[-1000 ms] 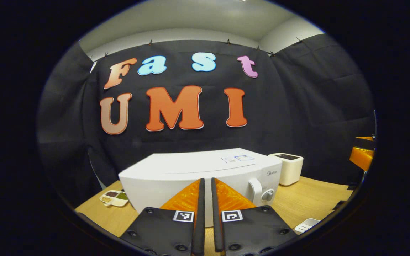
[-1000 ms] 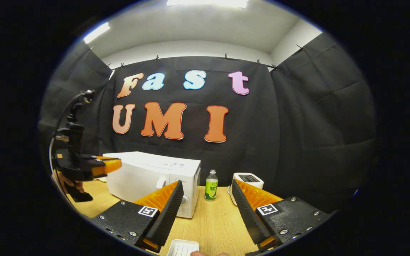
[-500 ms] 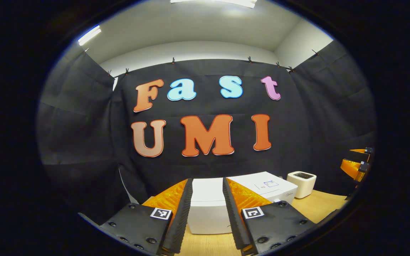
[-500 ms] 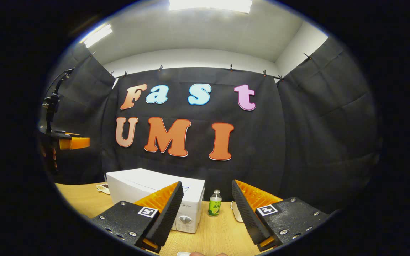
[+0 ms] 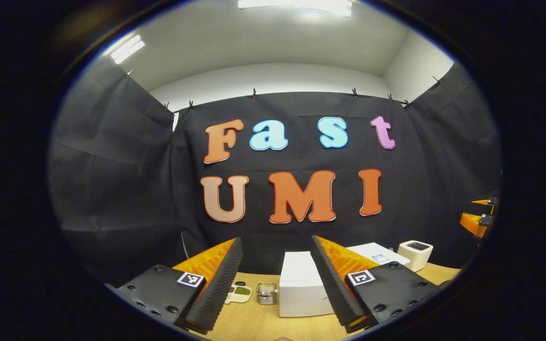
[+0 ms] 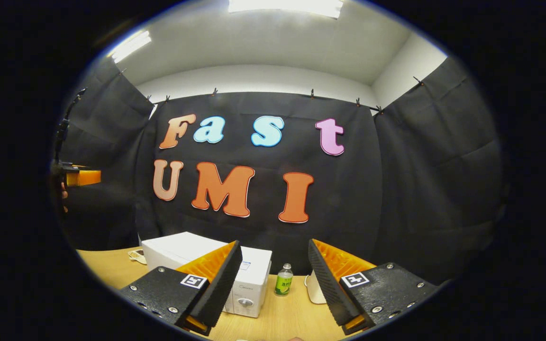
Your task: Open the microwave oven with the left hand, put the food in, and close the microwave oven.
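The white microwave (image 5: 301, 284) stands on the wooden table, far below and ahead of my left gripper (image 5: 276, 239), which is open and holds nothing. In the right gripper view the microwave (image 6: 178, 248) sits low at the left with its door shut and its knob (image 6: 247, 300) facing me. My right gripper (image 6: 274, 242) is open and holds nothing, high above the table. A small divided dish of food (image 5: 239, 292) lies left of the microwave. The left gripper (image 6: 78, 177) hangs at the far left, the right gripper (image 5: 479, 220) at the far right.
A small metal-and-glass container (image 5: 266, 293) stands beside the dish. A green-labelled bottle (image 6: 282, 280) and a white toaster (image 5: 415, 253) stand right of the microwave. Black cloth walls close the booth on three sides. The wooden table (image 6: 102, 267) stretches out below.
My left gripper went from shut to open and rose back from the microwave, so the microwave now looks smaller and lower. The right gripper stayed open and also lifted.
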A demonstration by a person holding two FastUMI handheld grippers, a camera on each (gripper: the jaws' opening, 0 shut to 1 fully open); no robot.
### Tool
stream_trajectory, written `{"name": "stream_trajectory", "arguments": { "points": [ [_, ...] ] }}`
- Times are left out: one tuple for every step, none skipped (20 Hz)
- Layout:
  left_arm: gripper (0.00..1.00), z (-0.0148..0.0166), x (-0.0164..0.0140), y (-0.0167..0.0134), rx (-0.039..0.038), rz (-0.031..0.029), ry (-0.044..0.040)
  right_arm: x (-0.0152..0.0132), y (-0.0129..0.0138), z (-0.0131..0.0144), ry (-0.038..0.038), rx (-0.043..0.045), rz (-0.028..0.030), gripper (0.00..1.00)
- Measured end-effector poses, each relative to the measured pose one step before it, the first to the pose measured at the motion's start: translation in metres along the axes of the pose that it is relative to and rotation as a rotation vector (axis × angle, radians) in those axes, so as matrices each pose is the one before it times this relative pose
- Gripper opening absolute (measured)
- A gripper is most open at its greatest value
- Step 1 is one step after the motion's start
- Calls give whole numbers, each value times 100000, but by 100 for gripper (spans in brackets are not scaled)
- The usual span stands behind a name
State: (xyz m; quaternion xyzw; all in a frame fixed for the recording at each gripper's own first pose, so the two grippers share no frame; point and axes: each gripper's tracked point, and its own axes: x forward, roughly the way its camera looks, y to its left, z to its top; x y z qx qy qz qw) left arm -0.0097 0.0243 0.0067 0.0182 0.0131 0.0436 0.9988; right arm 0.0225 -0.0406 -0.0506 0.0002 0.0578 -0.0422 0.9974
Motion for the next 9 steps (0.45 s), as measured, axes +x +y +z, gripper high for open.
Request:
{"name": "stream_trajectory", "arguments": {
  "points": [
    [94,732,-134,336,157,926,-616,116,195,875,-620,983,793,88],
    [94,621,-32,171,-280,453,-639,263,183,886,-1236,561,664,88],
    [94,409,-49,99,-653,412,-217,182,144,789,-1215,334,424,88],
    [98,277,-18,61,-775,215,1,130,102,699,-1078,262,451,88],
    [98,-48,-117,-21,-262,-140,353,135,161,390,-252,774,298,88],
    [94,-66,-3,-225,152,-530,171,32,198,279,81,1273,566,88],
    [94,-276,46,-164,328,-396,781,-46,265,343,-20,1015,1062,88],
    [94,-222,1,-231,300,-519,387,-14,185,420,-739,555,704,88],
    [100,-341,-64,-235,235,-538,918,56,-59,463,-899,55,-112,88]
  ]
}}
